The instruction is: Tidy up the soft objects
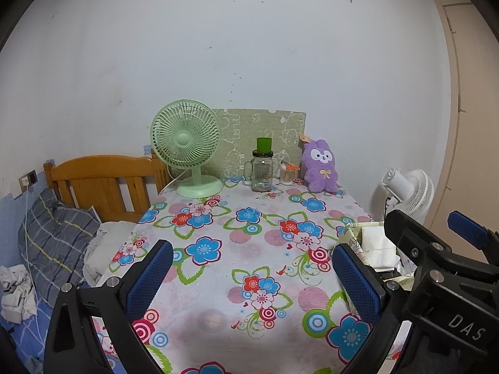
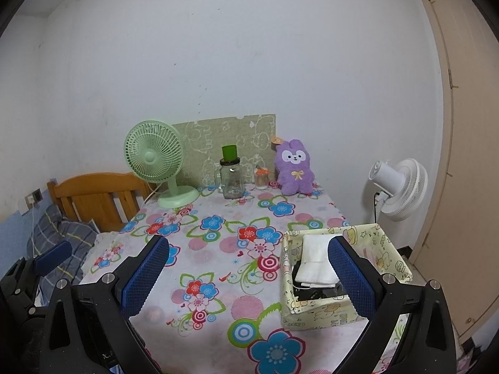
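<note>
Right wrist view: both claws hover wide and empty above the floral surface (image 2: 218,249).
Folded white cloth (image 2: 315,261) lies inside the patterned fabric box (image 2: 318,311) at the surface's right edge (right claw (image 2: 249,275) beside it); left claw (image 1: 252,280) gapes likewise; purple plush bunny (image 2: 293,171) sits upright at the back.

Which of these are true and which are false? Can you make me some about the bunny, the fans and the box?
1. The purple plush bunny sits at the far end of the table. True.
2. The green desk fan lies tipped over. False: it stands upright.
3. The fabric storage box holds a folded white cloth. True.
4. The right gripper clamps the bunny. False: it is open and empty.
5. The white fan stands on the table. False: it stands beside it.
</note>
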Action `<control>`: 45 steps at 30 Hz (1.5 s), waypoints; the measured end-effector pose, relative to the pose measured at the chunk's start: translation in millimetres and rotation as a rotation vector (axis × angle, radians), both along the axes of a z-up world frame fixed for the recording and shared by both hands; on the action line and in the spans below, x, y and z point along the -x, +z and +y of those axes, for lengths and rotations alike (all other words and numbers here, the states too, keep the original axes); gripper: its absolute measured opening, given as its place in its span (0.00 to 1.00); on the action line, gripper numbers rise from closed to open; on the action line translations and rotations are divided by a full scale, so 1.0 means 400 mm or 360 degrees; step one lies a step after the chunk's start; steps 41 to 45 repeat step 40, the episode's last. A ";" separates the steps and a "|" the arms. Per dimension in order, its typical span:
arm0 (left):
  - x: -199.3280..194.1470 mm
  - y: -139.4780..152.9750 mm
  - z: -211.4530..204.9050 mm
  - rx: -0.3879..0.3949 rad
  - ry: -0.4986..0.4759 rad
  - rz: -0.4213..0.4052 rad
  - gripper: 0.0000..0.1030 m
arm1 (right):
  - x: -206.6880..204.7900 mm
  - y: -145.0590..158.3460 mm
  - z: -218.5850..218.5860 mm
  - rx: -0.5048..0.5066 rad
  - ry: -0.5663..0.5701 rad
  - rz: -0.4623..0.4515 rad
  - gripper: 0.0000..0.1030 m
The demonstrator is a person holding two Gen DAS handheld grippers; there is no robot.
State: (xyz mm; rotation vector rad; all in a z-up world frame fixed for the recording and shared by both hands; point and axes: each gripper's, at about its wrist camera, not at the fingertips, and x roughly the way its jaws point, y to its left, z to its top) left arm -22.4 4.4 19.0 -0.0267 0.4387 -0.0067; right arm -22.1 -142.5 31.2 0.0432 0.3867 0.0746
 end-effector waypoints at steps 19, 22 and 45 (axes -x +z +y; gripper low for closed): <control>0.001 0.001 -0.001 -0.0002 0.0006 0.0000 1.00 | -0.002 0.000 -0.004 -0.0003 0.0000 0.0004 1.00; 0.001 0.001 -0.002 -0.0001 0.0004 0.0000 1.00 | -0.001 0.000 -0.003 -0.0004 0.0000 0.0004 1.00; -0.004 -0.004 -0.009 -0.0004 0.0000 0.0004 1.00 | -0.006 -0.008 -0.008 -0.0023 -0.0028 0.0012 1.00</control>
